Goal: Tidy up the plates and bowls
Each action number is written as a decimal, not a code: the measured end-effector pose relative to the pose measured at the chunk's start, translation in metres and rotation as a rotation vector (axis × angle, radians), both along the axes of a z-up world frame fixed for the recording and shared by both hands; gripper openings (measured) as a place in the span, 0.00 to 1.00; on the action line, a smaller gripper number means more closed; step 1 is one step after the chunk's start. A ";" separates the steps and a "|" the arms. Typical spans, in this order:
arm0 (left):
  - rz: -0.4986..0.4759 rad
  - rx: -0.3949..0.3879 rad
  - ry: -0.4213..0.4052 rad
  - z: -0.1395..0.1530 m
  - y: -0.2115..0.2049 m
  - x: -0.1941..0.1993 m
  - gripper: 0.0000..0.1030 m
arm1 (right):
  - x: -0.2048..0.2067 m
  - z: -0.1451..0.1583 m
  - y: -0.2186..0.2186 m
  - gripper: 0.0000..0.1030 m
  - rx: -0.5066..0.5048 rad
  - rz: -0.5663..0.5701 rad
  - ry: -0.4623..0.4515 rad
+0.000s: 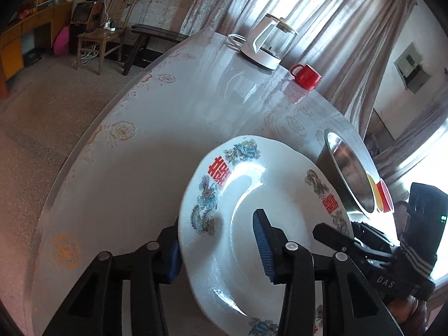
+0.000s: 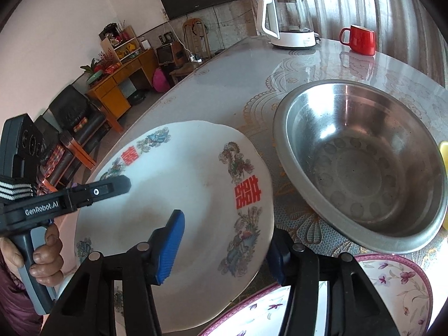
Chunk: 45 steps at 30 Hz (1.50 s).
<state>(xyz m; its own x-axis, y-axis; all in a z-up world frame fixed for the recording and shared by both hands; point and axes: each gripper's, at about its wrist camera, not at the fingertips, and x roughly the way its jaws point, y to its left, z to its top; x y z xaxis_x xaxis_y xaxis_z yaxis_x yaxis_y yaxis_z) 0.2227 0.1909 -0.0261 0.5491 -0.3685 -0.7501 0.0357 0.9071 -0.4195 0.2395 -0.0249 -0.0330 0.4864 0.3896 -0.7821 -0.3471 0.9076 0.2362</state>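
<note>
Your white plate (image 2: 179,196) with the red double-happiness marks sits tilted off the table (image 1: 173,89), its rim straddled on two sides. Your left gripper (image 1: 221,249) has one blue pad under the rim and one over the well; your right gripper (image 2: 224,249) does the same on the opposite edge – whether the pads of either actually press the plate, I cannot tell. A round plate has no long axis; its face turns up and toward you. Just beside it stands the steel bowl (image 2: 361,168), upright, and a floral plate (image 2: 392,285) lies under your right gripper – the kettle (image 2: 288,19) and red mug (image 2: 359,40) stand well apart at the far edge
</note>
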 end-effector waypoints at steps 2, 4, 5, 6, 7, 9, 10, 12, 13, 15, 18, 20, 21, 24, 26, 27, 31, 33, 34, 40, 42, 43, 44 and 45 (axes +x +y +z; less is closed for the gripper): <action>-0.007 0.002 -0.007 0.002 -0.003 -0.003 0.43 | -0.002 0.001 -0.003 0.53 0.003 -0.007 -0.003; -0.017 0.003 -0.025 0.007 -0.005 -0.007 0.43 | -0.005 0.004 -0.006 0.53 0.015 -0.013 -0.010; -0.023 0.012 -0.038 0.009 -0.007 -0.009 0.43 | -0.006 0.005 -0.007 0.53 0.020 -0.015 -0.013; -0.028 0.029 -0.046 0.010 -0.009 -0.011 0.43 | -0.007 0.005 -0.009 0.53 0.023 -0.016 -0.018; -0.033 0.051 -0.049 0.011 -0.012 -0.013 0.43 | -0.009 0.006 -0.010 0.53 0.025 -0.015 -0.023; -0.048 0.067 -0.056 0.011 -0.016 -0.016 0.43 | -0.012 0.009 -0.013 0.50 0.024 -0.018 -0.032; -0.054 0.068 -0.058 0.012 -0.017 -0.018 0.43 | -0.014 0.010 -0.014 0.50 0.022 -0.018 -0.040; -0.056 0.067 -0.067 0.013 -0.018 -0.023 0.43 | -0.018 0.013 -0.016 0.50 0.022 -0.016 -0.053; -0.058 0.070 -0.072 0.013 -0.018 -0.025 0.43 | -0.019 0.014 -0.017 0.50 0.025 -0.014 -0.053; -0.067 0.087 -0.086 0.016 -0.021 -0.029 0.43 | -0.022 0.015 -0.020 0.50 0.035 -0.014 -0.052; -0.080 0.104 -0.112 0.021 -0.027 -0.038 0.43 | -0.027 0.018 -0.022 0.50 0.045 -0.016 -0.065; -0.087 0.103 -0.123 0.024 -0.029 -0.043 0.43 | -0.030 0.020 -0.022 0.50 0.053 -0.013 -0.067; -0.093 0.106 -0.129 0.025 -0.031 -0.046 0.43 | -0.032 0.019 -0.023 0.49 0.056 -0.011 -0.067; -0.108 0.132 -0.133 0.022 -0.039 -0.050 0.43 | -0.040 0.020 -0.022 0.45 0.073 0.002 -0.061; -0.100 0.142 -0.117 0.017 -0.041 -0.049 0.43 | -0.041 0.018 -0.021 0.38 0.059 0.003 -0.076; -0.102 0.141 -0.120 0.017 -0.042 -0.050 0.43 | -0.042 0.018 -0.021 0.36 0.049 -0.004 -0.082; -0.118 0.150 -0.148 0.019 -0.046 -0.058 0.43 | -0.041 0.019 -0.027 0.35 0.064 -0.009 -0.070; -0.119 0.159 -0.160 0.020 -0.049 -0.063 0.43 | -0.043 0.018 -0.028 0.35 0.066 -0.011 -0.071; -0.123 0.157 -0.164 0.020 -0.050 -0.064 0.43 | -0.043 0.018 -0.028 0.35 0.067 -0.009 -0.074; -0.124 0.156 -0.190 0.024 -0.053 -0.073 0.43 | -0.049 0.015 -0.029 0.35 0.068 0.001 -0.090; -0.123 0.150 -0.204 0.028 -0.053 -0.078 0.43 | -0.052 0.016 -0.028 0.35 0.063 0.006 -0.107; -0.122 0.147 -0.210 0.029 -0.053 -0.080 0.43 | -0.054 0.018 -0.028 0.35 0.063 0.008 -0.114; -0.122 0.147 -0.215 0.031 -0.054 -0.081 0.43 | -0.056 0.020 -0.028 0.35 0.065 0.010 -0.120; -0.122 0.147 -0.220 0.033 -0.055 -0.084 0.43 | -0.058 0.021 -0.028 0.35 0.067 0.012 -0.126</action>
<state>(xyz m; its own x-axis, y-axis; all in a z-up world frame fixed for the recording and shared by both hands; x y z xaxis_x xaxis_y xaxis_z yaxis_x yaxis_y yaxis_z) 0.1388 0.1362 0.0072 0.6629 -0.3379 -0.6681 0.2238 0.9410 -0.2538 0.1819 -0.0532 -0.0118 0.5742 0.4449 -0.6873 -0.3882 0.8870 0.2499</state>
